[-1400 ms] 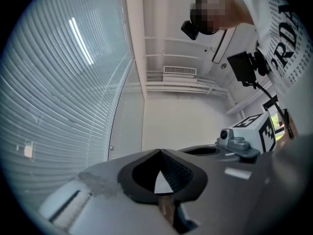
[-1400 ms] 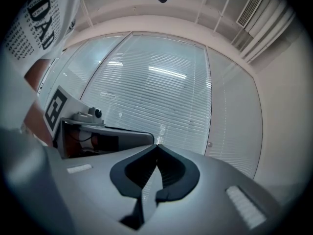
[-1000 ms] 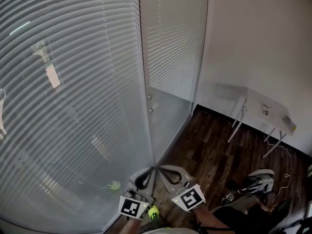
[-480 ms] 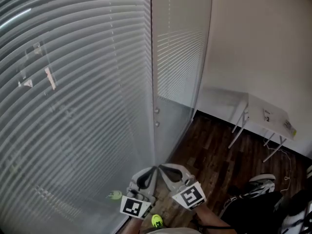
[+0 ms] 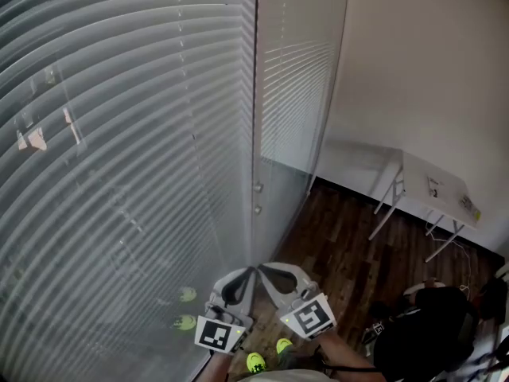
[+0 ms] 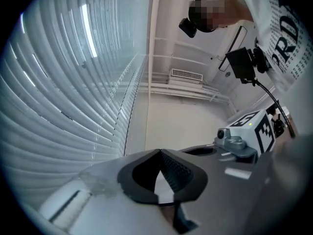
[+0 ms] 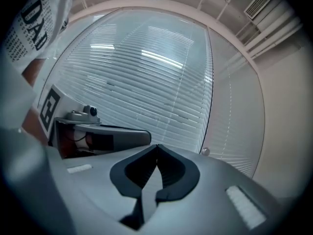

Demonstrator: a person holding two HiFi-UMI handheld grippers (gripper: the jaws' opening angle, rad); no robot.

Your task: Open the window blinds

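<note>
The closed slatted blinds point(image 5: 119, 173) fill the left of the head view, and a narrower blind panel point(image 5: 296, 86) hangs to their right. Two small pull knobs point(image 5: 258, 188) hang at the seam between the panels; one knob point(image 7: 205, 152) also shows in the right gripper view. My left gripper point(image 5: 251, 272) and right gripper point(image 5: 262, 270) are side by side at the bottom, tips nearly touching, below the knobs and apart from them. The left gripper point(image 6: 160, 152) is shut on nothing. The right gripper point(image 7: 157, 146) is likewise shut and empty.
A white folding table point(image 5: 433, 189) stands against the white wall at the right, on dark wood floor point(image 5: 342, 245). A person in dark clothing point(image 5: 429, 329) is at the bottom right. Yellow-green shoes point(image 5: 254, 363) show below the grippers.
The blinds and the knobs at the seam have come nearer and shifted right and down in the head view. Both grippers have kept together, shut.
</note>
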